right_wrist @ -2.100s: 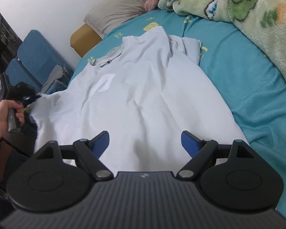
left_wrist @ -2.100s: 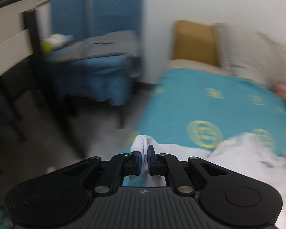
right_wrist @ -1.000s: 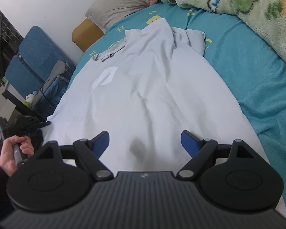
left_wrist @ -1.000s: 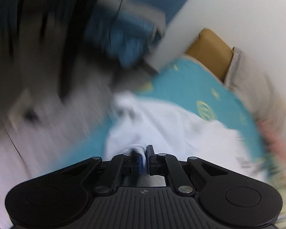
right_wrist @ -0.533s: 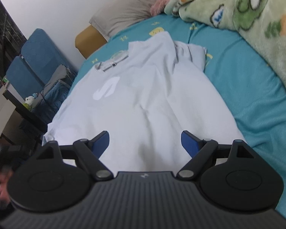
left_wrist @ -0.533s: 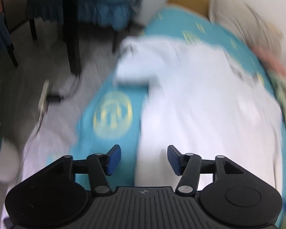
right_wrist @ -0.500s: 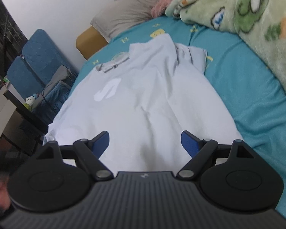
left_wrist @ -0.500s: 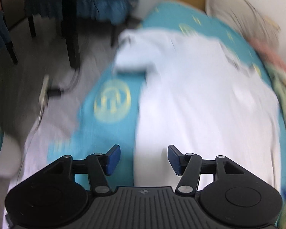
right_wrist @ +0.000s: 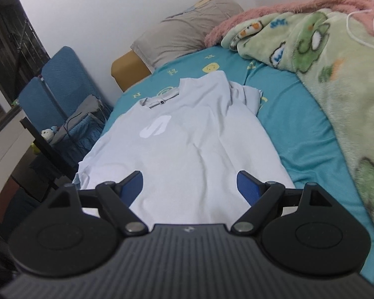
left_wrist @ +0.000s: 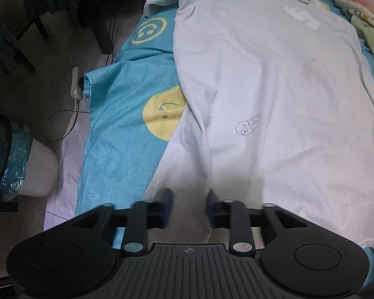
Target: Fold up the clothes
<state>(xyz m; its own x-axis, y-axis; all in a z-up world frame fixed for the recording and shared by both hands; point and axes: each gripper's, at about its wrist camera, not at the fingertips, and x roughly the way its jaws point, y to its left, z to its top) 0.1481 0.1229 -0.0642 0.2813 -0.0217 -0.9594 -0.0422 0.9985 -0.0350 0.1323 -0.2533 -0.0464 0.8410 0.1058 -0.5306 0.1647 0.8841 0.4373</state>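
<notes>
Released, white shirt (left_wrist: 274,94) lies flat beyond left gripper (left_wrist: 189,205).

Your shirt (right_wrist: 187,149) lies spread flat on the bed (right_wrist: 299,129), collar at the far end, hem nearest you. To its right lies a blanket (right_wrist: 336,74); a pillow (right_wrist: 184,37) sits beyond the collar. Chairs (right_wrist: 59,87) stand left of the bed, on the floor.
</notes>
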